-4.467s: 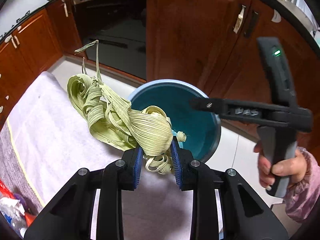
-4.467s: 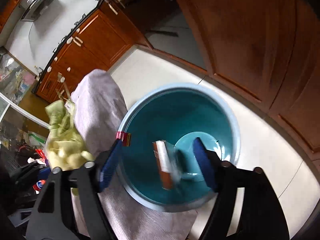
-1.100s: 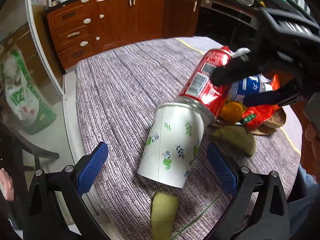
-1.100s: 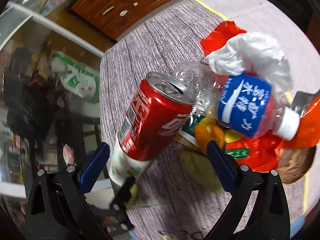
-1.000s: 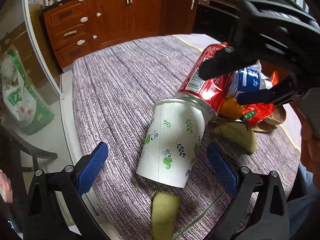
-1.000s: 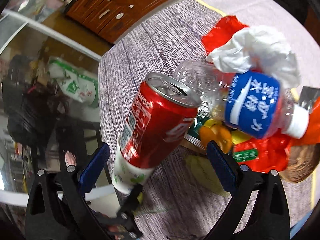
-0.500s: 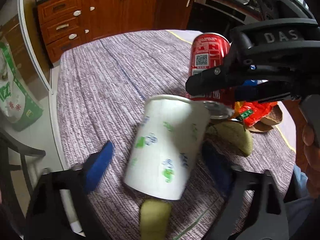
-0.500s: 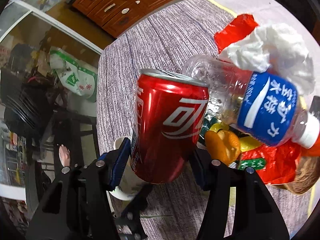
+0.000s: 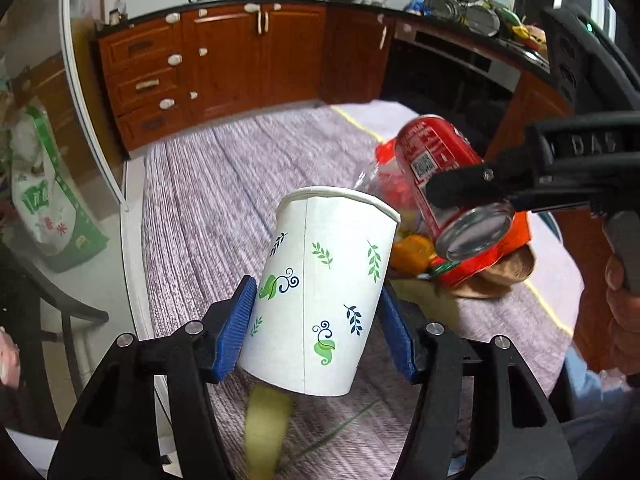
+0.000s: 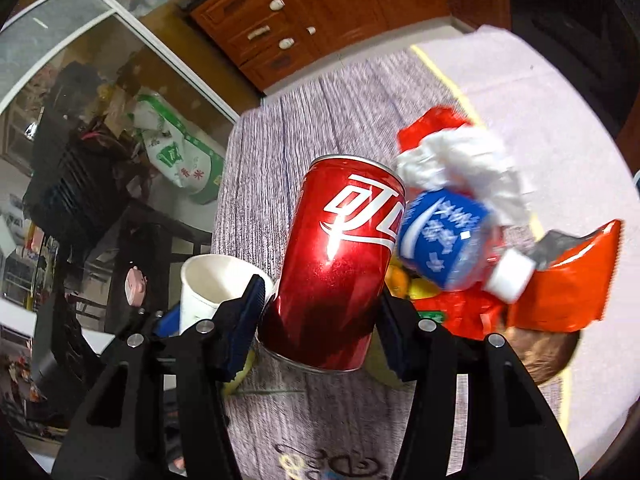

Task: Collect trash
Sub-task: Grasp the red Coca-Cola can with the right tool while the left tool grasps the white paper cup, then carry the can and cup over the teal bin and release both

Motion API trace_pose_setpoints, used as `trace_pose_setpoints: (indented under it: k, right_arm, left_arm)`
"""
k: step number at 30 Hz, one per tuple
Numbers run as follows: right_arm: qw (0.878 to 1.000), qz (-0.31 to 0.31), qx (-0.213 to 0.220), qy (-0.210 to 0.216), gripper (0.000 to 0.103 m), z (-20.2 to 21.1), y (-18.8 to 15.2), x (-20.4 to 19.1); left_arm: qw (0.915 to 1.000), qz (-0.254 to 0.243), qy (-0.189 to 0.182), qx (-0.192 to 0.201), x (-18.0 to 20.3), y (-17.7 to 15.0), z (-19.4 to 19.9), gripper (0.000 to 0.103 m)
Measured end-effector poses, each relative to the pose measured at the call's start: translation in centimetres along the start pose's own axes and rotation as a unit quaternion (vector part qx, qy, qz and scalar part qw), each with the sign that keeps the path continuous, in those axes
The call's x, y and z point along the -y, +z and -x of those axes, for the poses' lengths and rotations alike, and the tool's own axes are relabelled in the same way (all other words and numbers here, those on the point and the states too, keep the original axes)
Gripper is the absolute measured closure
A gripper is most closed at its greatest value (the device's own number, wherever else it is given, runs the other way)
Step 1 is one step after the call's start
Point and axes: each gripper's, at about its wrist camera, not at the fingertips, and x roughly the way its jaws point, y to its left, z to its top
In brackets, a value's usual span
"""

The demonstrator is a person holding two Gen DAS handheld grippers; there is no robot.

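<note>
A white paper cup [image 9: 320, 280] with leaf prints sits between the blue pads of my left gripper [image 9: 316, 312]. Its jaws are closing, the pads press the cup's sides, and the cup hangs tilted above the striped tablecloth [image 9: 200, 220]. My right gripper [image 10: 320, 308] has its jaws closing on a red soda can [image 10: 340, 248], with the pads against the can's lower half, and the can is lifted. In the left wrist view the can [image 9: 436, 168] hangs to the right of the cup, apart from it. In the right wrist view the cup [image 10: 204, 280] shows to the left of the can.
A litter pile lies on the table beyond the can: a blue-labelled plastic bottle [image 10: 440, 240], crumpled white tissue [image 10: 460, 160], an orange-red wrapper [image 10: 560, 280] and orange peel [image 9: 412, 252]. A yellow-green peel [image 9: 266, 420] lies under the cup. Brown cabinets [image 9: 240, 60] stand behind.
Both grippers went from wide open to closed, the left on the cup, the right on the can. The can, which leaned into the cup's mouth, has come away, and both have risen off the table.
</note>
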Motion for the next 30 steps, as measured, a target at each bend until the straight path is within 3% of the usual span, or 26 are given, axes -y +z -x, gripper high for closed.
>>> trace_pose_setpoints:
  k: [5,14,20,30]
  right_arm:
    - [1.0,0.006,0.015,0.008,0.052,2.8,-0.1,1.8]
    - [0.999,-0.003,0.051,-0.002,0.052,8.9,-0.5,8.5]
    - [0.994,-0.056,0.093,-0.006,0.052,13.6,-0.7,16.2]
    - [0.971,-0.173,0.158,-0.043,0.052,20.1,-3.2,30.9]
  left_arm:
    - [1.0,-0.003,0.008,0.0,3.1,1.5,1.0,0.042]
    - [0.9984,-0.054,-0.016,0.006,10.7,4.6,1.6,0.042]
    - [0.9947,-0.092,-0.045,0.001,17.1,6.6,0.5,0.042]
    - [0.9823,-0.159,-0.096,-0.023,29.6,9.5,-3.8,0.041]
